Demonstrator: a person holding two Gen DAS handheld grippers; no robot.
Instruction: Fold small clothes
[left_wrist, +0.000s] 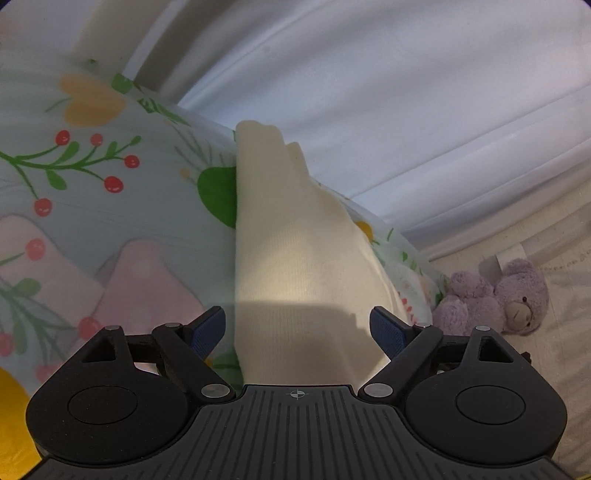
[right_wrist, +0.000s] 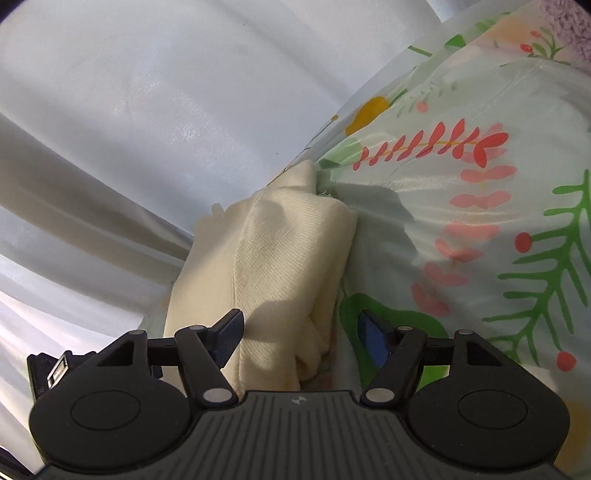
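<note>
Left wrist: my left gripper (left_wrist: 297, 330) jaws apart, nothing clamped; one cream garment (left_wrist: 295, 243) lies folded on floral sheet (left_wrist: 110, 206), running toward 12. One purple teddy (left_wrist: 495, 297) at 3

Right wrist: right gripper (right_wrist: 301, 338) spread, one cream garment (right_wrist: 280, 254) between its fingers, unclamped

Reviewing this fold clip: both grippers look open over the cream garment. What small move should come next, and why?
Probably draw both grippers back and check the fold. The left gripper and right gripper stand open, their fingers clear of the cream garment, which lies doubled in a narrow strip on the floral sheet. Nothing is held, so the fold seems released; the layers in the right view look slightly bunched.
</note>
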